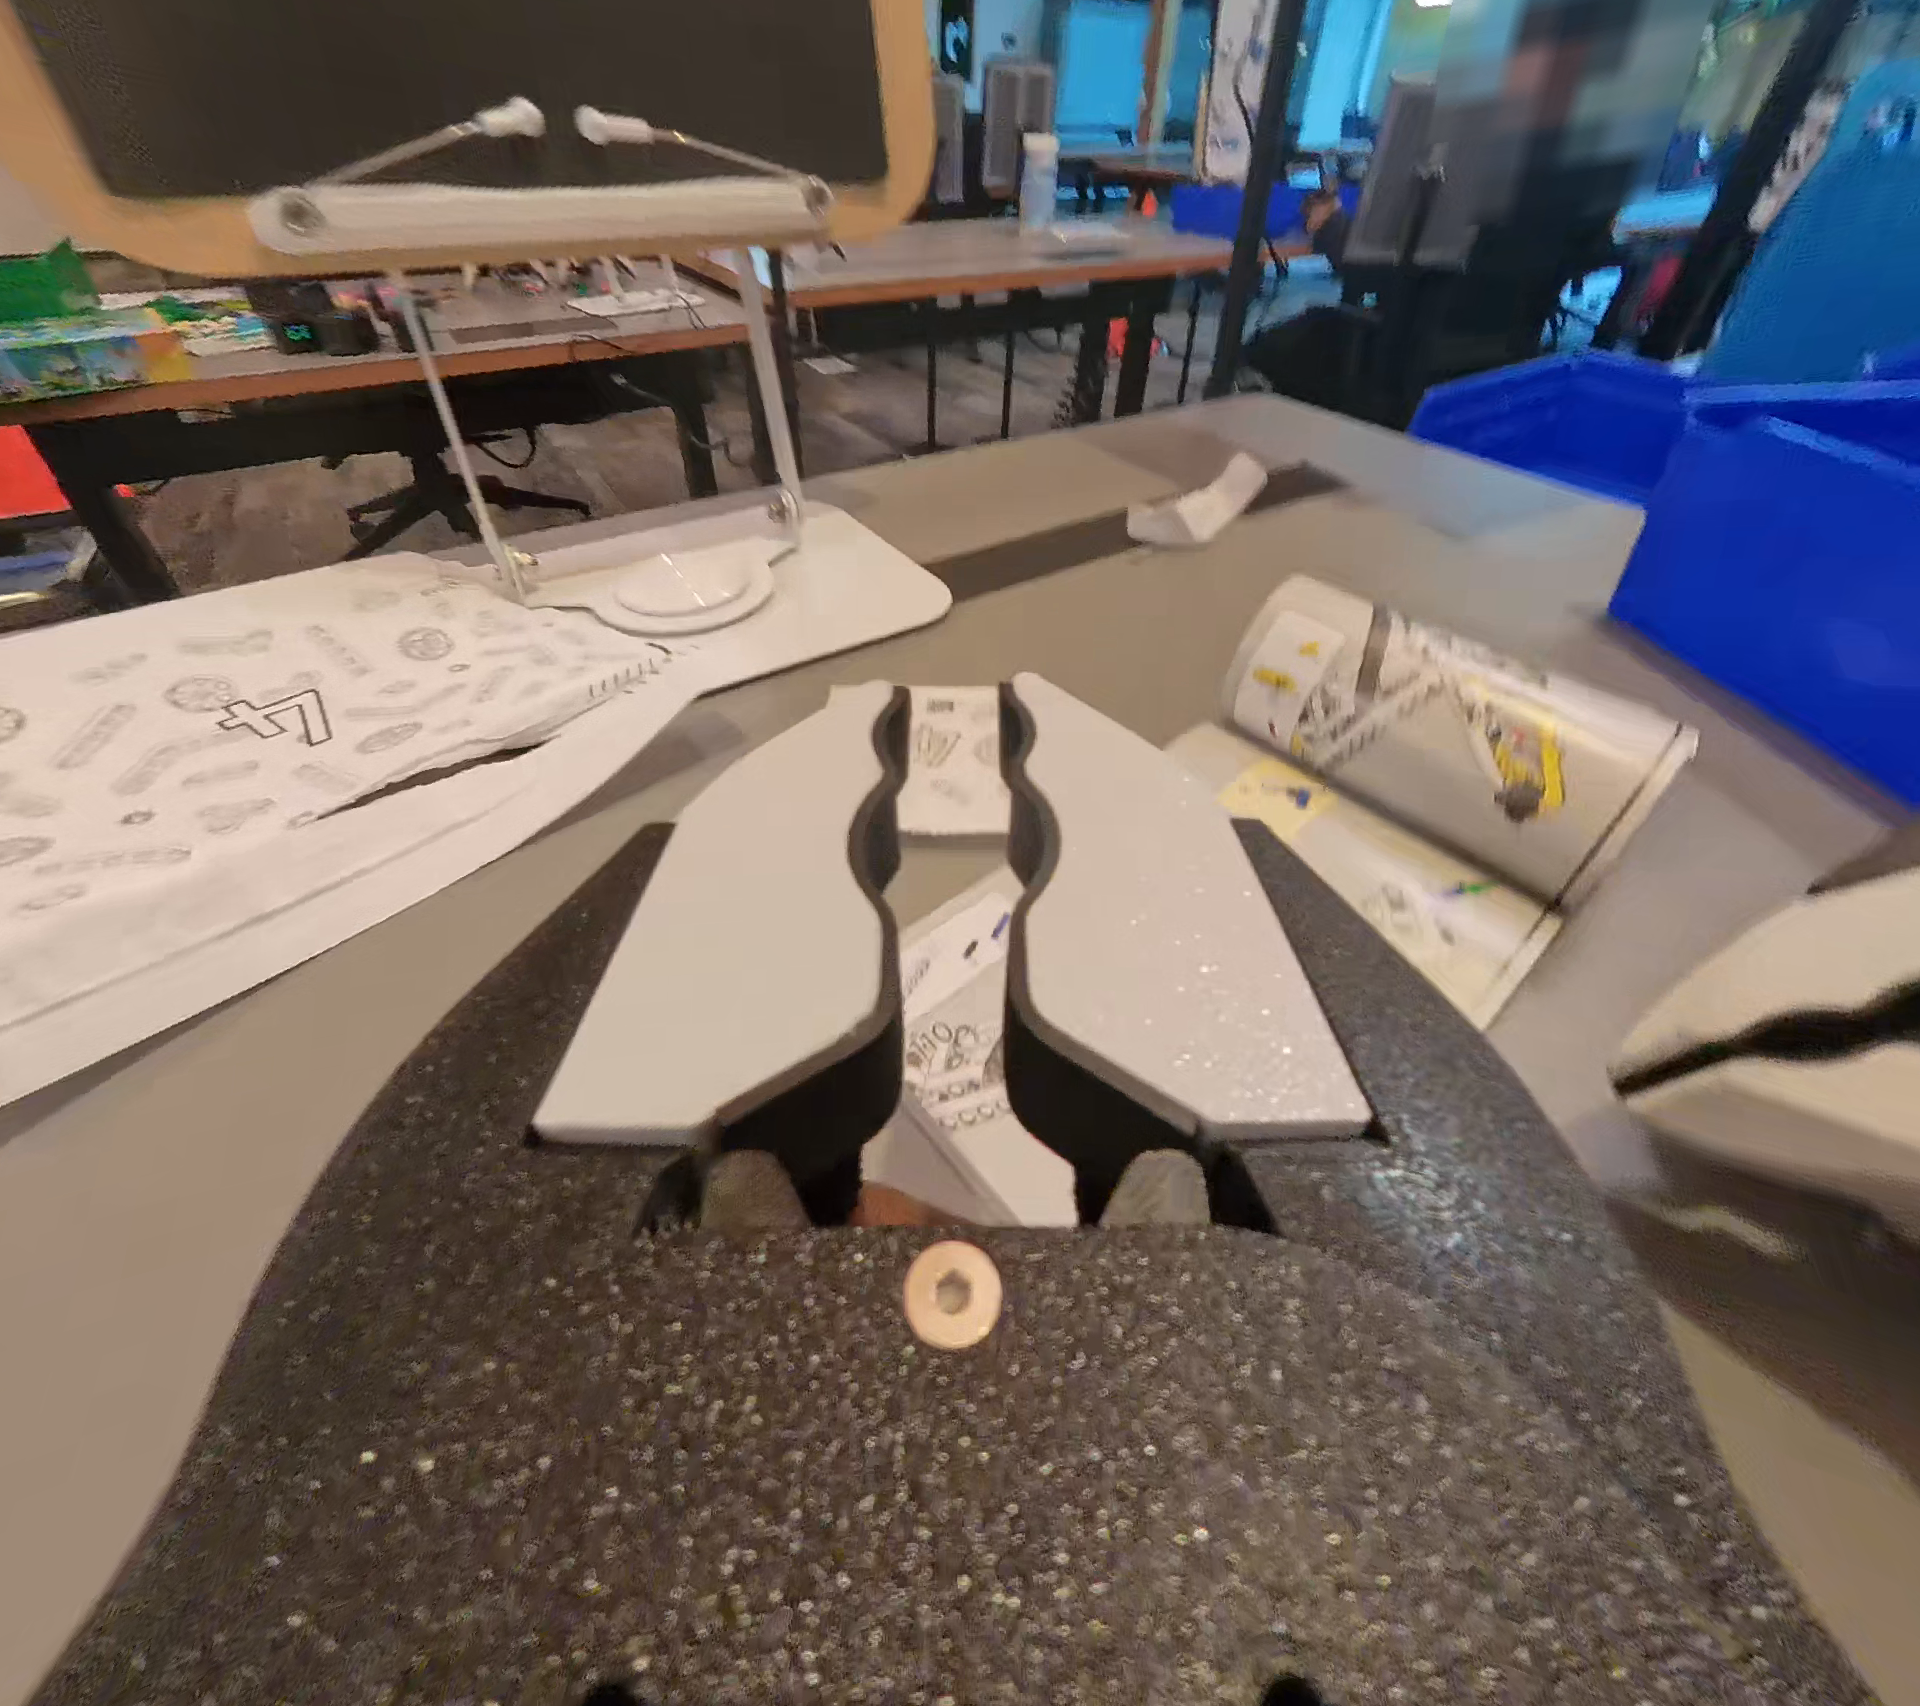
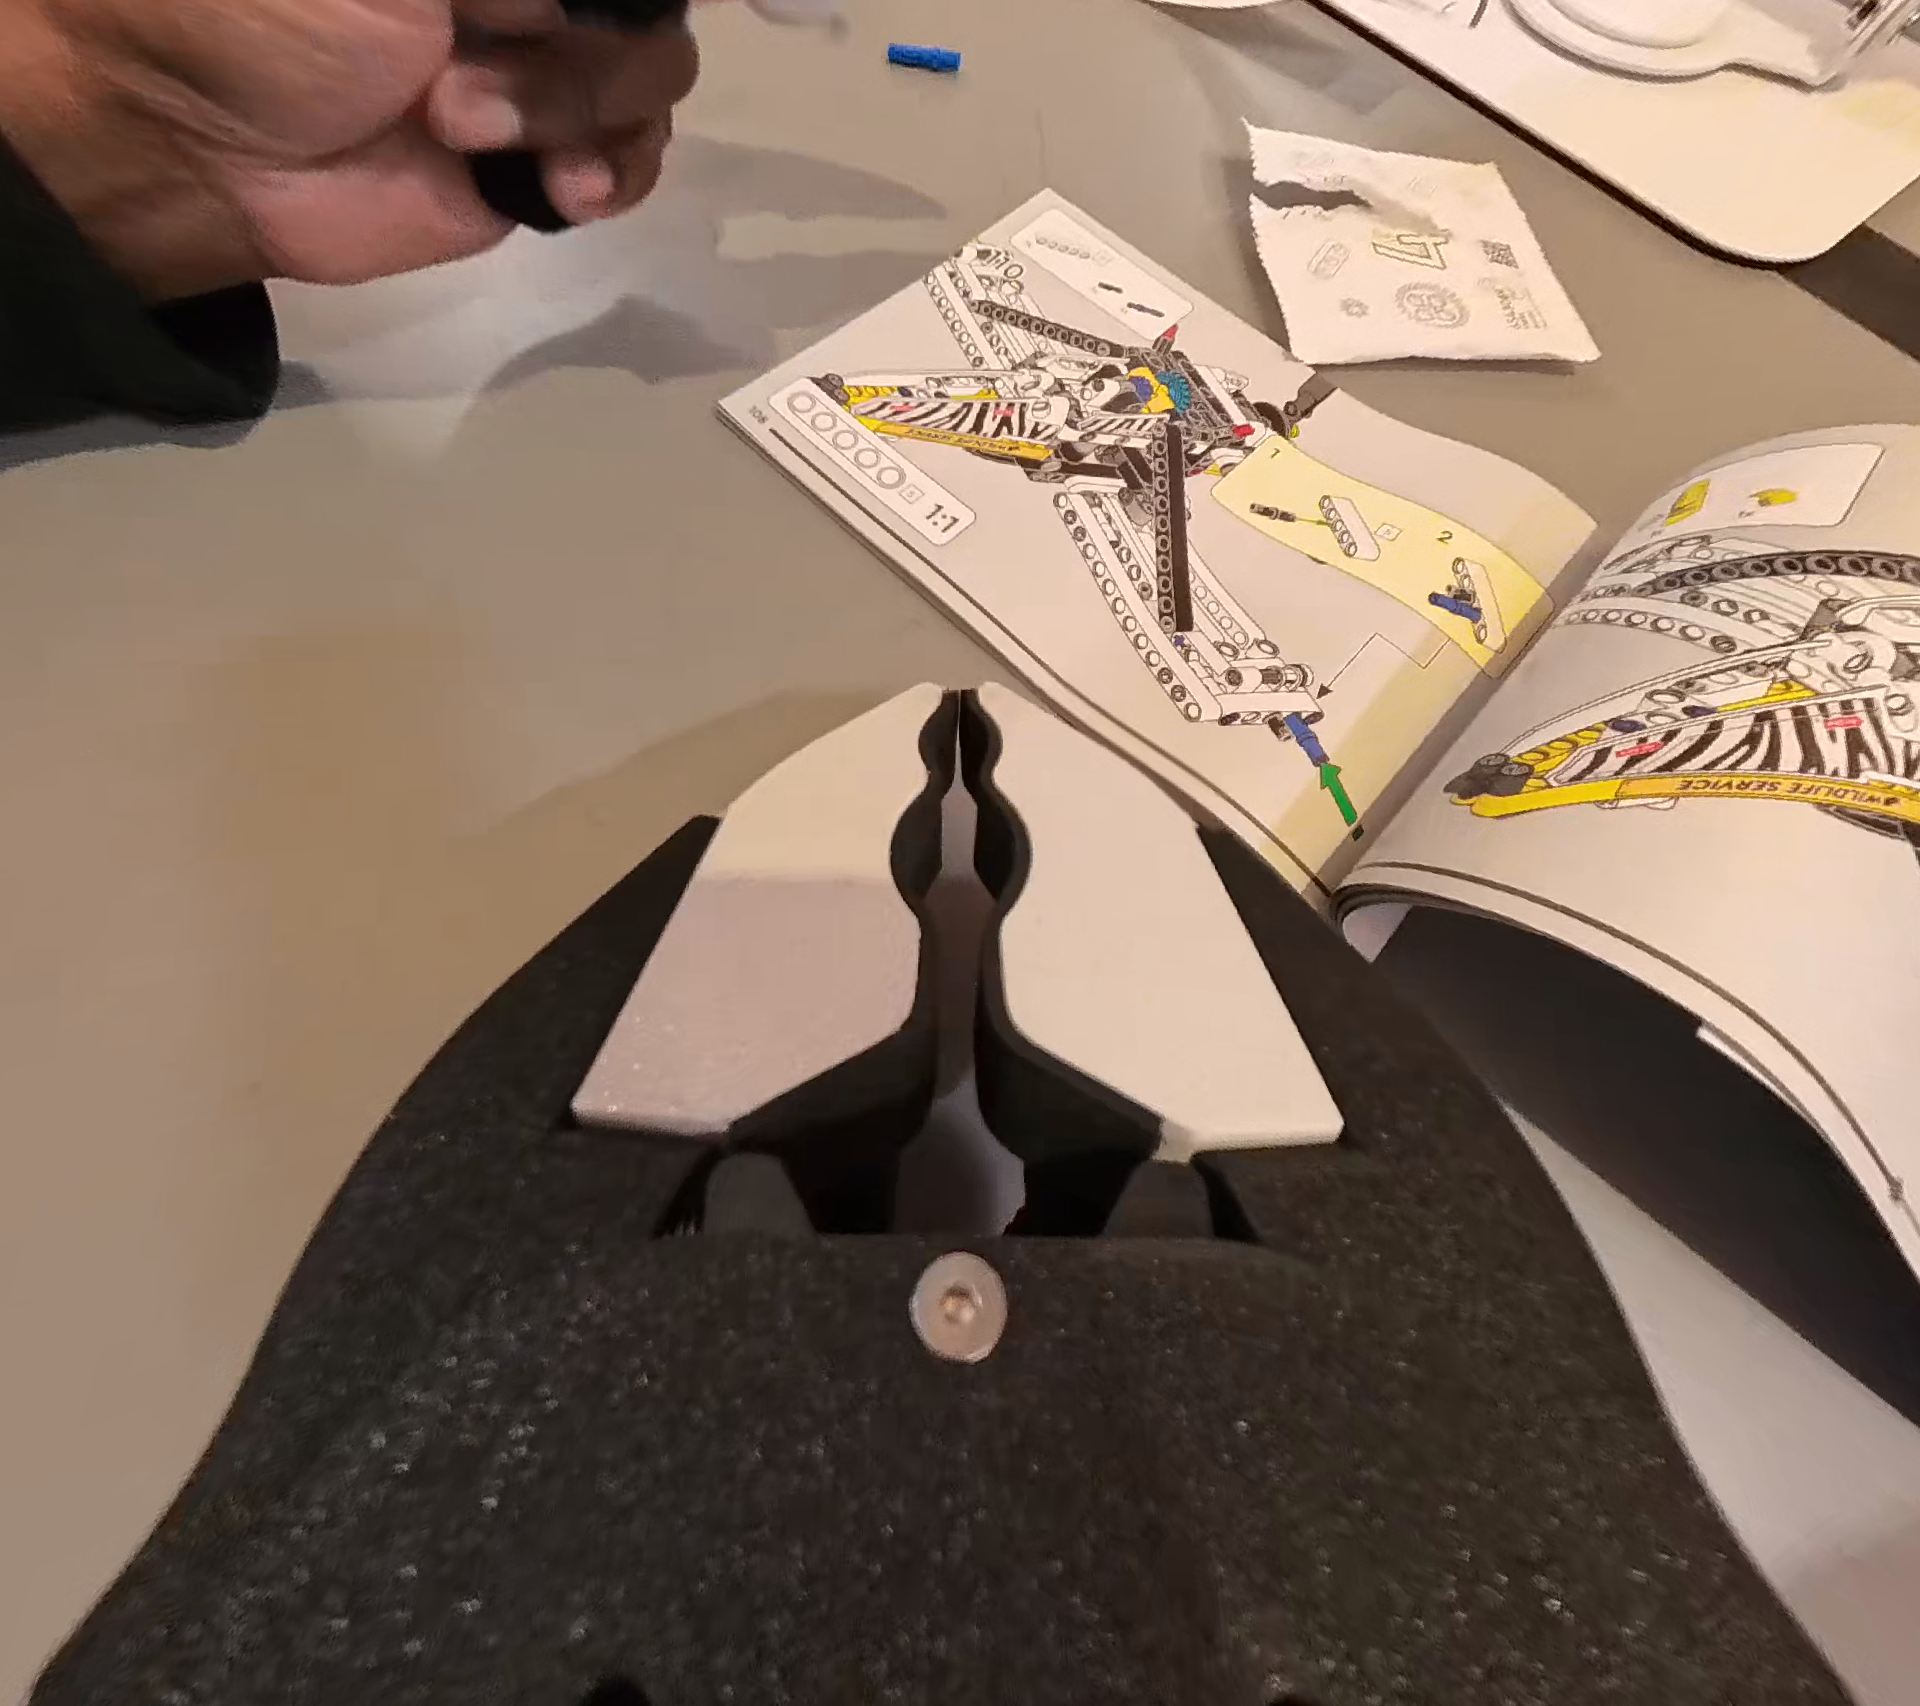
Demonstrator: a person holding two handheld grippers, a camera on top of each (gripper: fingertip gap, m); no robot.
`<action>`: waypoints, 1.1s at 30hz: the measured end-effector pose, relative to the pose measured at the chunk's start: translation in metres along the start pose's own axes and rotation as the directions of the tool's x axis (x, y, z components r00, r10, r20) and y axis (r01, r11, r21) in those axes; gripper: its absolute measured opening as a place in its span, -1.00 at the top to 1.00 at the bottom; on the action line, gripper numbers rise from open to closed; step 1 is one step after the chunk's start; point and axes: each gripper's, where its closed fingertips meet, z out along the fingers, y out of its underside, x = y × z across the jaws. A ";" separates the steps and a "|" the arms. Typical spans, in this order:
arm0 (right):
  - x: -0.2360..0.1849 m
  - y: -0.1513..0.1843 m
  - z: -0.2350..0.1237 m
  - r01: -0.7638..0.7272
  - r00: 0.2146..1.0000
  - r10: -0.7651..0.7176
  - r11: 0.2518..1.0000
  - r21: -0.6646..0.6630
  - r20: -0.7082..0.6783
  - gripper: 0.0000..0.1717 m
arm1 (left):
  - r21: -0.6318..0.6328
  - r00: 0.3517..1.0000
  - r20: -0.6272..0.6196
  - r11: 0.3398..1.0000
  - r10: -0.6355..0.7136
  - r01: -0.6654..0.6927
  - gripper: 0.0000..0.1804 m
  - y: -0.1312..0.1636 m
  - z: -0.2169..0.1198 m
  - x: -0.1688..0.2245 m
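Your left hand-held gripper hovers narrowly parted over a torn paper scrap; your right hand-held gripper is closed, empty, beside the open booklet flat on the tabletop.

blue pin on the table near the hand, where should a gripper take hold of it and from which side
Judging by its pose, grip the blue pin across its middle from straight above. It lies flat on the bare grey table, long axis running left to right in the right wrist view, so the fingers should close on its two long sides. Nothing crowds it.
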 end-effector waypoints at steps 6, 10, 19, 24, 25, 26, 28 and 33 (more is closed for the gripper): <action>-0.008 -0.001 -0.001 0.078 0.997 -0.078 0.997 0.018 -0.002 0.99 | -0.033 0.984 -0.124 0.990 0.130 -0.135 0.85 0.027 -0.002 0.030; -0.011 0.000 -0.004 0.046 0.997 -0.048 0.998 0.032 0.053 0.97 | -0.037 0.972 -0.175 0.986 0.157 -0.165 0.74 0.026 -0.008 0.045; -0.011 0.001 -0.009 0.010 0.996 -0.014 0.999 0.037 0.087 0.96 | -0.150 0.959 -0.241 0.971 0.147 -0.186 0.64 0.047 -0.004 0.058; -0.012 0.002 -0.009 -0.001 0.995 -0.002 1.000 0.031 0.098 0.94 | -0.181 0.951 -0.252 0.957 0.179 -0.228 0.64 0.053 -0.004 0.063; -0.012 0.002 -0.009 -0.001 0.995 -0.002 1.000 0.031 0.100 0.94 | -0.190 0.950 -0.252 0.954 0.183 -0.234 0.64 0.055 -0.004 0.063; -0.012 0.002 -0.009 -0.003 0.995 -0.001 0.999 0.032 0.100 0.94 | -0.198 0.950 -0.251 0.951 0.185 -0.238 0.64 0.056 -0.004 0.063; -0.011 0.002 -0.009 -0.011 0.995 0.008 0.999 0.034 0.103 0.94 | -0.197 0.949 -0.250 0.950 0.191 -0.243 0.64 0.056 -0.004 0.063; -0.011 0.001 -0.011 -0.029 0.992 0.024 0.999 0.045 0.121 0.94 | -0.203 0.952 -0.249 0.951 0.180 -0.233 0.64 0.056 -0.005 0.063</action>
